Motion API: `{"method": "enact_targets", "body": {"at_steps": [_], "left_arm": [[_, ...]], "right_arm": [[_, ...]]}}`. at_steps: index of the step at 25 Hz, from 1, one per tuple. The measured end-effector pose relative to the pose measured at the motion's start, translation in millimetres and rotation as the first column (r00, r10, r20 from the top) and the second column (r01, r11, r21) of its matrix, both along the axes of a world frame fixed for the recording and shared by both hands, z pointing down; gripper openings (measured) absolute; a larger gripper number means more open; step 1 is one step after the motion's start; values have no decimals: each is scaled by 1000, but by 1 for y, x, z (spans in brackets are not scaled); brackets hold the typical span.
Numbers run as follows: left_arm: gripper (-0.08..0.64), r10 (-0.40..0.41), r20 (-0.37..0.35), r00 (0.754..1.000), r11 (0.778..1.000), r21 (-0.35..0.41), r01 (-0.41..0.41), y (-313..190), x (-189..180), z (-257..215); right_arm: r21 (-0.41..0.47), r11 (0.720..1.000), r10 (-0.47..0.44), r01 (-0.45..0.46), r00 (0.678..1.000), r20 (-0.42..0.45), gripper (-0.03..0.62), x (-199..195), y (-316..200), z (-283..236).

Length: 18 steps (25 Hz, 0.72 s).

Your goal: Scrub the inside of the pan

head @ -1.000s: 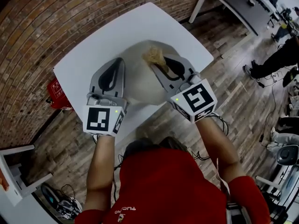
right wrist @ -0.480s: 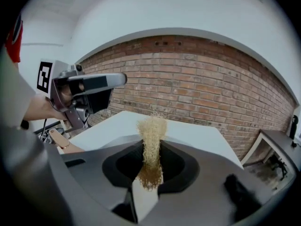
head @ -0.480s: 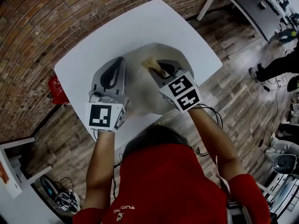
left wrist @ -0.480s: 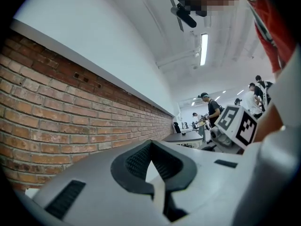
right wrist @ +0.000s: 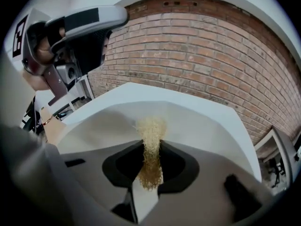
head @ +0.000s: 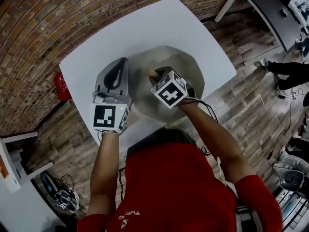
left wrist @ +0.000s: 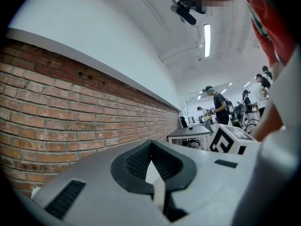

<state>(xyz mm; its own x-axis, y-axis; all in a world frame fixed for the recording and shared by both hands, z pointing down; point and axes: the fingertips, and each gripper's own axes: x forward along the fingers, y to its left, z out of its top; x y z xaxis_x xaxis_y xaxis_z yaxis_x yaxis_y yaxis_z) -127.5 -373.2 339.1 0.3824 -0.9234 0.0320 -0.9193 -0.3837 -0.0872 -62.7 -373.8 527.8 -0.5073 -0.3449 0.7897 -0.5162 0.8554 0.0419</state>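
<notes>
A white surface (head: 91, 52) stands on a wooden floor (head: 251, 100) beside a brick wall (head: 34, 37), with a red object (head: 59, 87) at the wall's foot and a grey table (head: 270, 11) and people (left wrist: 218, 107) beyond.

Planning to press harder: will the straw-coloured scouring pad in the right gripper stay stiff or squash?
Probably squashes: the scouring pad is a loose fibrous tuft, pinched narrow in the right gripper and flaring beyond it. Likely light for its size; its rough fibres should resist slipping.
</notes>
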Motion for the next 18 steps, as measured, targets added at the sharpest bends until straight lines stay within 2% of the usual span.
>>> {"method": "enact_targets", "body": {"at_steps": [4, 12, 18], "left_arm": [[6, 10, -4, 1000, 1000, -13, -10, -7, -5, 7], [6, 27, -9, 1000, 999, -33, -27, -10, -16, 18], [6, 27, -17, 999, 999, -43, -27, -8, -24, 22]], "right_arm": [[-34, 999, -5, 4, 999, -40, 92, -3, 0, 17], [-44, 999, -12, 6, 992, -128, 92, -4, 3, 39], [-55, 995, 75, -86, 980, -182, 92, 30, -12, 48]]}}
